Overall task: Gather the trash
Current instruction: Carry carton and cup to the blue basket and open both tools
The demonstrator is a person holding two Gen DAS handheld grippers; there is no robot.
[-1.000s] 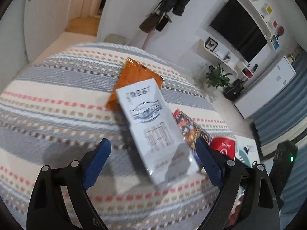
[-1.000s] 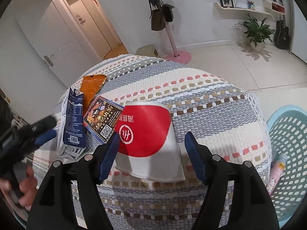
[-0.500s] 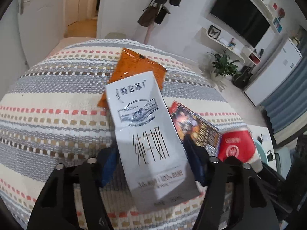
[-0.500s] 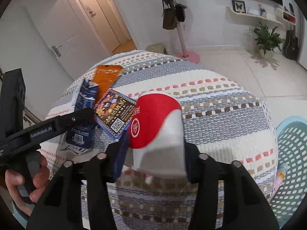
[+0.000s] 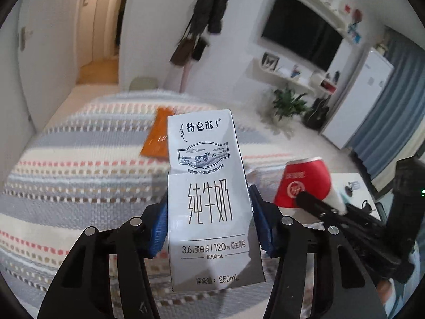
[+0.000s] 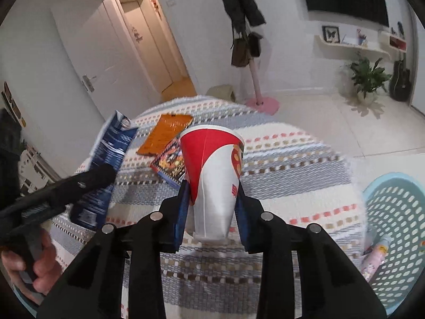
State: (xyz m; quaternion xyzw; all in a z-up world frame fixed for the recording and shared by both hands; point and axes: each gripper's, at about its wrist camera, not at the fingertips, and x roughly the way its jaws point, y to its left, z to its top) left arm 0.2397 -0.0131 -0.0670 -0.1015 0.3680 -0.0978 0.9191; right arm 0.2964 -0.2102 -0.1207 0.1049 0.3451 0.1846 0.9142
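My left gripper (image 5: 209,220) is shut on a white milk carton (image 5: 207,183) and holds it above the striped tablecloth (image 5: 79,180). The carton's blue side (image 6: 109,164) shows in the right wrist view. My right gripper (image 6: 212,204) is shut on a red and white paper cup (image 6: 212,175), lifted off the table; the cup also shows in the left wrist view (image 5: 302,183). An orange wrapper (image 6: 166,133) and a dark printed packet (image 6: 171,164) lie flat on the cloth.
A light blue perforated basket (image 6: 398,228) stands on the floor right of the table, with a pink bottle (image 6: 375,255) inside. A coat stand (image 6: 255,79) and a potted plant (image 6: 369,79) are beyond the table.
Both grippers closed from open: the left on the milk carton, the right on the paper cup. Both items were lifted off the cloth and now stand more upright.
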